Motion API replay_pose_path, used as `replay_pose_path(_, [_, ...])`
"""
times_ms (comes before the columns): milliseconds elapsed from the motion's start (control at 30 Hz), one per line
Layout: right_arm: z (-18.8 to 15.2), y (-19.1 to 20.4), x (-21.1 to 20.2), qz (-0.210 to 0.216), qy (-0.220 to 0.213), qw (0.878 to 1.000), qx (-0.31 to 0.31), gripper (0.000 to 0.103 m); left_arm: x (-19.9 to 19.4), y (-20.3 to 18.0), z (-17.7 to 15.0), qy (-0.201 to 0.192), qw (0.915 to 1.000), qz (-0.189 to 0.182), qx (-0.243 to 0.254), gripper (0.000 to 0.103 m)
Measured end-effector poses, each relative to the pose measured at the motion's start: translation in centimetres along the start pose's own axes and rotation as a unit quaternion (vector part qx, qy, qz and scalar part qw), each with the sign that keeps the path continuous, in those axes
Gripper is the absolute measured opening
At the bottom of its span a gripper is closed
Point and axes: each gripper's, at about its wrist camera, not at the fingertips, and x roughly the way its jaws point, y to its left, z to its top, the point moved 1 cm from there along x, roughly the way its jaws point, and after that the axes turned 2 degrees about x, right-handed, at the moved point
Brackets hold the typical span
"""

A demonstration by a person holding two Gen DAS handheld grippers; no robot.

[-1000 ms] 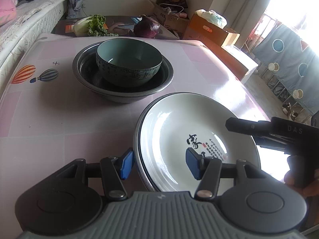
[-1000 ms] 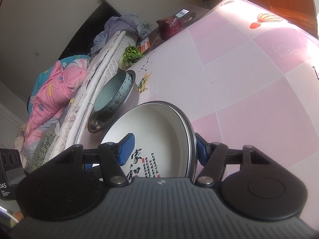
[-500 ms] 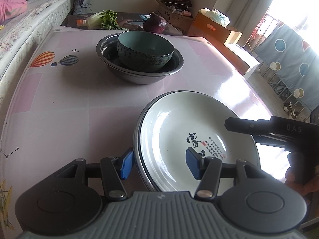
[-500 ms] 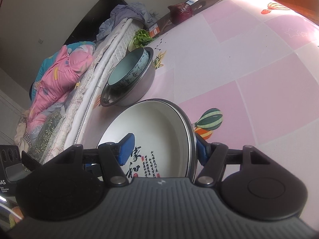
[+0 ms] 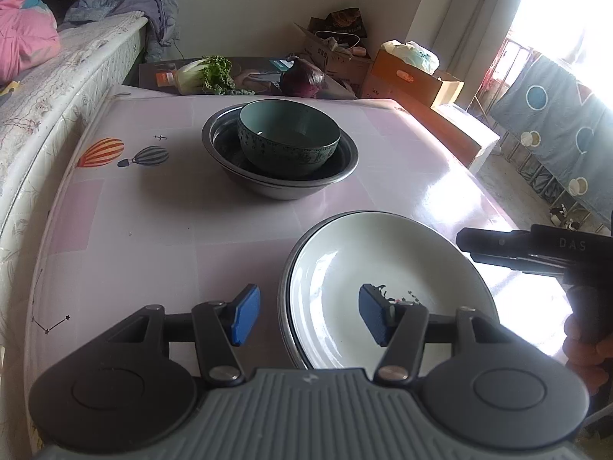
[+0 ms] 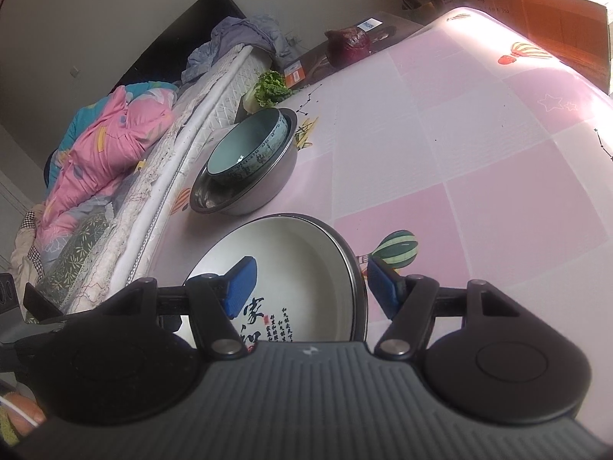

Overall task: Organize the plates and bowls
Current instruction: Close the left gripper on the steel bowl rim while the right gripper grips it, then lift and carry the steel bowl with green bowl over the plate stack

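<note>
Straddling opposite rims of round white ceramic plate [image 5: 387, 268] bearing black calligraphy, left gripper [image 5: 306, 316] opening, right gripper [image 6: 308, 285], marked "DAS", half-wide, pads apart from rim.

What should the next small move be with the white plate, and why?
Probably draw both hand-held grippers straight back. The white plate sits nested on a metal plate on the table, and each rim runs between parted blue pads: left, right, neither pressing. The left jaws are opening.
</note>
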Motion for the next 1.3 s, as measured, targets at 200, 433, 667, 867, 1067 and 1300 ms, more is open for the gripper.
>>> replay_pose_path(200, [3.2,0.6,-0.5,-0.012,-0.03,0.999,-0.022,0.064,0.8,0.8,2.5,-0.025,0.9995,0.02,-0.003,0.059])
replay_pose_path(433, [8.2,1.2,3.7,-0.006,-0.006,0.999,-0.032,0.062,3.7,2.8,6.4,-0.038,0.9976,0.05,-0.03,0.058])
replay_pose_path(667, [12.5,1.1,9.5,-0.001,0.025,0.999,-0.019,0.05,6.9,4.6,8.8,-0.026,0.9959,0.079,-0.033,0.048])
replay_pose_path(867, [13.6,2.0,13.7,0.003,0.057,0.998,-0.023,0.04,8.6,4.8,9.2,-0.01,0.9961,0.084,-0.024,0.038])
replay_pose_path(1067, [13.0,2.7,15.7,-0.006,0.075,0.996,-0.039,0.031,9.9,5.1,9.2,0.002,0.9956,0.092,-0.015,0.034])
replay_pose_path(1300, [13.2,2.3,17.0,-0.006,0.088,0.996,-0.03,0.028,11.1,5.1,9.4,0.007,0.9951,0.098,-0.01,0.033])
